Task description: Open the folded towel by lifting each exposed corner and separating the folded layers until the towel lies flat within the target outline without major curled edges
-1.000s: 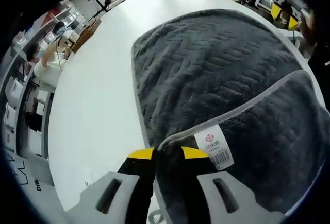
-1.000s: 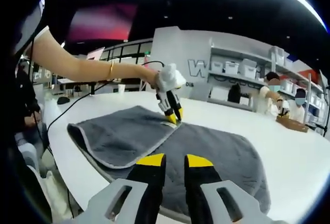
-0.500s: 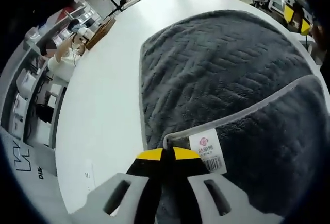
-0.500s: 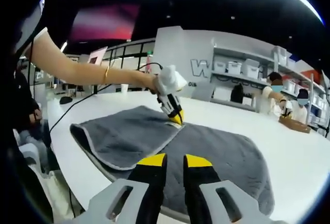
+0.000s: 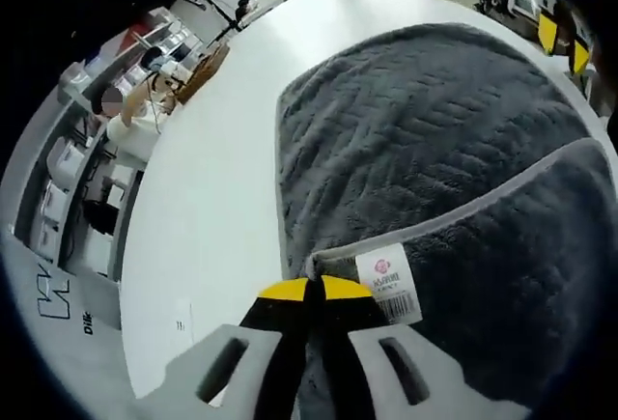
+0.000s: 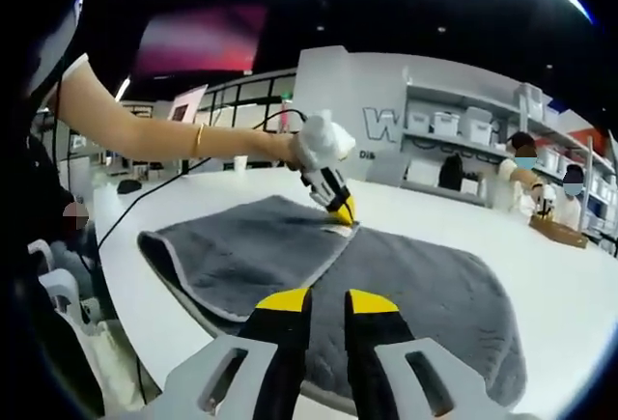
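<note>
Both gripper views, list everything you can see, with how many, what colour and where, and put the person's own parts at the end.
Towel: one, dark grey with light grey edging, on the table, one layer folded over.
Label: one, white with a red mark and barcode, at the folded corner.
Table: one, white, under the towel.
Shelves with boxes: several, white, against the far wall.
People in the background: a few, beyond the table.
Left gripper: one, black with yellow tips, shut on the towel corner.
Right gripper: one, same colours, slightly open over the near edge.
Arm: one, bracelet at the wrist, holding the left gripper.
</note>
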A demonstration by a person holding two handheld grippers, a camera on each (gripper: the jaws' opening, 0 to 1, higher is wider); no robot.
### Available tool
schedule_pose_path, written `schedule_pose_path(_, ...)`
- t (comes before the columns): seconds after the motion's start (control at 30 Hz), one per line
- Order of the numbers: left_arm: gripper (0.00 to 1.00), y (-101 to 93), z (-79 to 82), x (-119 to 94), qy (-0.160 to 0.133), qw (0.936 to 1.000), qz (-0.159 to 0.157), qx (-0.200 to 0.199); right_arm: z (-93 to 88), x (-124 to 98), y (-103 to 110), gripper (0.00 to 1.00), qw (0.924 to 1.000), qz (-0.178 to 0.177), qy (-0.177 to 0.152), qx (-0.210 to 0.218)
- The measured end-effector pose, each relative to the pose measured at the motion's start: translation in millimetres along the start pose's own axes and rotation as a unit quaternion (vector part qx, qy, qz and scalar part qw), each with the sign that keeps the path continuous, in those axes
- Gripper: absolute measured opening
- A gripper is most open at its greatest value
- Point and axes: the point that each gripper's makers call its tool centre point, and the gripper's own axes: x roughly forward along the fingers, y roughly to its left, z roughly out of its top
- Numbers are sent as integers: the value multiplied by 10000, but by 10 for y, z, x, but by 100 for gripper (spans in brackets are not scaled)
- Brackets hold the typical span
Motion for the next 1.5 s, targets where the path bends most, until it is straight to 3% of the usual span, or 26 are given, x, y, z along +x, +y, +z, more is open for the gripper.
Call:
schedule_pose_path(0.07,1,-4,14,-62,-102,9997,78,-215,-11,11,22,9,10000,32,14,21)
schedule_pose_path(0.27,1,-66,1,-209,-239,9995,67,-172,-32,66,101,9,9999,132,91,14)
schedule_pose_path(0.37,1,4,15,-198,-310,9994,62,-167,-24,94,135,9,9998,178,93,20)
schedule_pose_path(0.83,1,65,74,-520,-765,9947,621,-278,-77,181,344,10,9983,471,157,291)
schedule_pose_path(1.1,1,193,-35,-797,-1069,9866,1139,-469,-140,264,432,16,9963,557,317,566)
schedule_pose_path(1.2,1,291,-119,-865,-1117,9824,1407,-512,-184,283,419,20,9973,418,459,391)
schedule_pose_path(1.5,1,359,-274,-1071,-1370,9739,1702,-610,-228,377,462,20,9963,416,529,540)
